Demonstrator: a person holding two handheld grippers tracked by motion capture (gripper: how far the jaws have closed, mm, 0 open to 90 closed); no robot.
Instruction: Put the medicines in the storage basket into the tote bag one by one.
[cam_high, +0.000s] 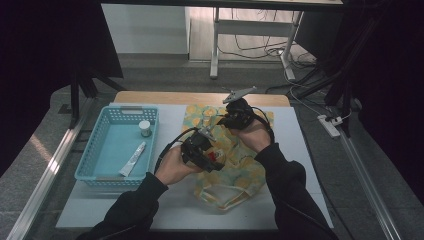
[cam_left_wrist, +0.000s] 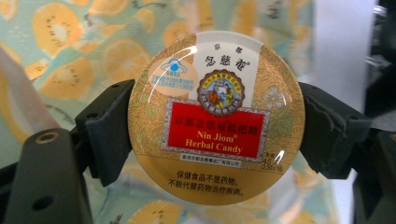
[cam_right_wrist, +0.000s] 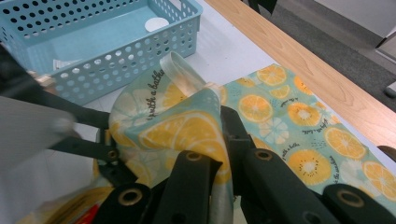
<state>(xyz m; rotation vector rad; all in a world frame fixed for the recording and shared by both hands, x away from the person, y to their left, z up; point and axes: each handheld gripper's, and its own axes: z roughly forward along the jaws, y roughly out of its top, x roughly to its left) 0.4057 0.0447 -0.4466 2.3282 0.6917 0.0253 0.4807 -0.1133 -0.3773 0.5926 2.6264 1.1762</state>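
Observation:
A round gold tin of herbal candy (cam_left_wrist: 217, 116) with a red label is clamped edge to edge in my left gripper (cam_left_wrist: 217, 135). In the high view this left gripper (cam_high: 207, 150) holds the tin (cam_high: 216, 156) low over the teal bag printed with orange slices (cam_high: 240, 172) in the middle of the table. My right gripper (cam_high: 235, 117) stands at the bag's far part. Its jaws (cam_right_wrist: 219, 140) are shut on a raised fold of the bag (cam_right_wrist: 187, 126), beside a pale strap (cam_right_wrist: 180, 77). The bag's inside is hidden.
A light blue perforated basket (cam_high: 100, 150) sits left of the bag, holding a small white-lidded jar (cam_high: 145, 128) and a tube (cam_high: 133, 159). The basket (cam_right_wrist: 116, 65) is close to the lifted fold. The bag's handles (cam_high: 222, 200) trail toward the near edge. A wooden strip (cam_right_wrist: 299, 56) borders the far side.

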